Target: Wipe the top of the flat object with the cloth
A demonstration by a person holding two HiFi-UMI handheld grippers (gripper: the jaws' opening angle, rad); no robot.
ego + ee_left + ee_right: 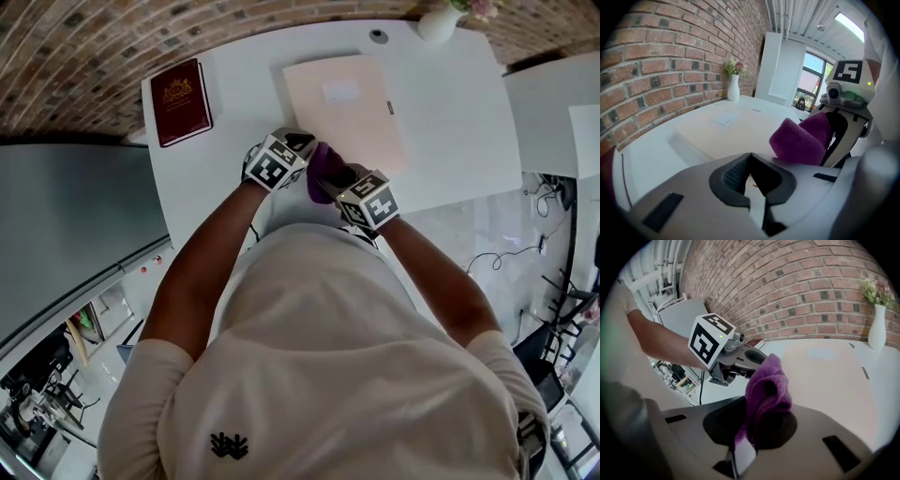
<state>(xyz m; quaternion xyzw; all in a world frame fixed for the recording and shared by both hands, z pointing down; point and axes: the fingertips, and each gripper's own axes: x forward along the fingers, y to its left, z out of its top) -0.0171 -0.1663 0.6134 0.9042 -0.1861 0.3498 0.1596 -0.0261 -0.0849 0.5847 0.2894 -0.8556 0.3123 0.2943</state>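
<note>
Cloth: a crumpled purple terry cloth [766, 385] is clamped in the fingers of the right gripper [345, 176], its loose bulk standing up past the tips.
Left gripper: the left gripper [750, 157] has its fingers together with nothing between them, and sits just beside the cloth on its left.
Flat object: a pale peach, flat rectangular folder [352, 117] lies in the middle of the white surface [450, 122].
Key relation: the folder lies straight ahead of the cloth, on the far side from the person, and the cloth sits at its near edge towards the left corner. Whether the cloth already touches the cover cannot be told.
Long axis: the folder's long side runs away from the person, tipped slightly to the right, so a wipe would most likely go forward along it.
Nearer hand: both grippers are close to the near edge, but only the right one carries the cloth, so the stroke looks to be its job.
Writing: a small white label on the folder's cover shows no readable text. A dark red hardback book [181, 101] at the far left bears a gold crest, its lettering too small to read.
Also there: a white vase of flowers [877, 329] stands at the far edge.
</note>
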